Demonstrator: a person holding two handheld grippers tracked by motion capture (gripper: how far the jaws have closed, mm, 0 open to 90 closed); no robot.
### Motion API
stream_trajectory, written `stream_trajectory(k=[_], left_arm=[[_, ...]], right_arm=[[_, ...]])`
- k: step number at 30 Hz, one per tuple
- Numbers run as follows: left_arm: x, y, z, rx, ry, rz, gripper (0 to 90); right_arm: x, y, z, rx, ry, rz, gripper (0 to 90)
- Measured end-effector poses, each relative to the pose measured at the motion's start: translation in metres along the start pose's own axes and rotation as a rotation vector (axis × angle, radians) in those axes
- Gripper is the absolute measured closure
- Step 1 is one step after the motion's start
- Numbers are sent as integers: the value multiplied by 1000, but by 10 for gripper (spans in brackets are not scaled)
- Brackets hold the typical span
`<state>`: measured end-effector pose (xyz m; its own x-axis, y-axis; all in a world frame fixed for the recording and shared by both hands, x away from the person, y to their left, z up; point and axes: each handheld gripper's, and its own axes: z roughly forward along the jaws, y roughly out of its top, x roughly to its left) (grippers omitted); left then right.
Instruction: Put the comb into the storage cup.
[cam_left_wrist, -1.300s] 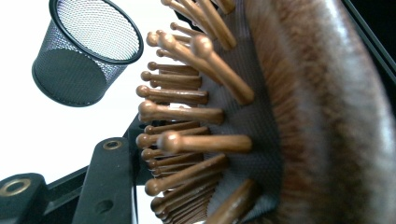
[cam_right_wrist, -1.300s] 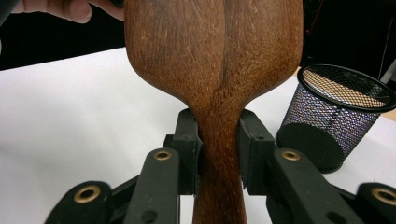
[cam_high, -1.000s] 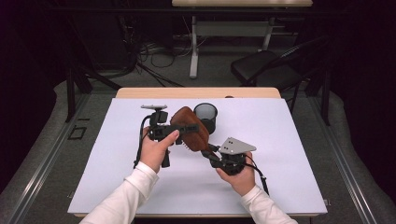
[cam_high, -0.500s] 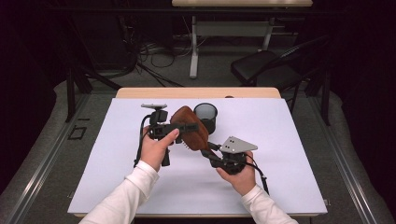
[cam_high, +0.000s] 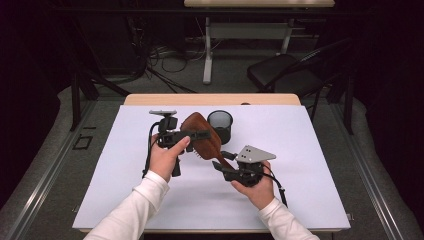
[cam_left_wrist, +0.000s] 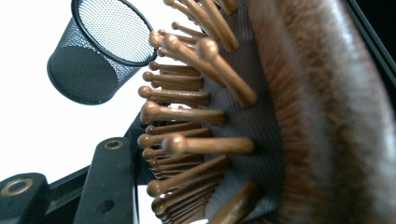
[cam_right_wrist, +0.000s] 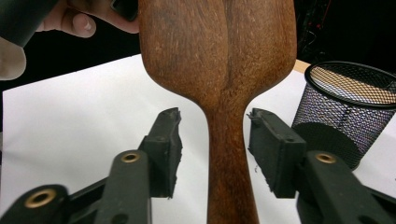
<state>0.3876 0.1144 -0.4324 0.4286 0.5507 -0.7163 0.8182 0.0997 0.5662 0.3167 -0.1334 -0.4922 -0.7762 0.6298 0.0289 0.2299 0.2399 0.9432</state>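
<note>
Two tongs at one wooden hairbrush (cam_high: 197, 124), lifted clear of the white surface (cam_high: 310, 165) and just in front of the black mesh pen cup (cam_high: 220, 125). Left tongs (cam_high: 199, 135) clamped tight across the brush head, bristle pins pointing back toward that camera in the left gripper view. Right tongs (cam_right_wrist: 212, 126) standing about half open on either side of the handle, having just been opening, with a clear gap at each pad and nothing gripped. Reads as a hand-over from right to left, most likely ahead of dropping the brush into the cup. To finish the release well: hold the left grip firm and level, since the whole weight of the brush now hangs on that one pinch at the head. Widen the right tongs a little more before pulling away. Draw them straight back along the handle rather than sideways, so neither pad catches the wood and twists the brush in the left grip. Watch the handle end, which could swing down once nothing guards it. Mind the cup close behind: light, empty, easy to tip with a stray nudge.
</note>
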Motion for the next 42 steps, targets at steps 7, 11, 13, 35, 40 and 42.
stream_trajectory(k=[7,11,13,35,40,42], left_arm=[[2,2,-2,-11,14,-3,474],[3,2,-4,-19,17,-4,474],[3,3,-5,-19,19,-2,475],[6,8,-11,-42,40,-7,475],[4,11,-13,-47,44,1,474],[3,13,-13,-48,48,1,474]], right_arm=[[1,2,2,9,-4,-9,418],[2,4,3,25,-8,-6,400],[2,6,2,31,-9,-6,399],[-8,17,-3,29,-2,35,261],[-11,21,-7,62,-5,45,159],[-12,23,-9,68,-3,59,145]])
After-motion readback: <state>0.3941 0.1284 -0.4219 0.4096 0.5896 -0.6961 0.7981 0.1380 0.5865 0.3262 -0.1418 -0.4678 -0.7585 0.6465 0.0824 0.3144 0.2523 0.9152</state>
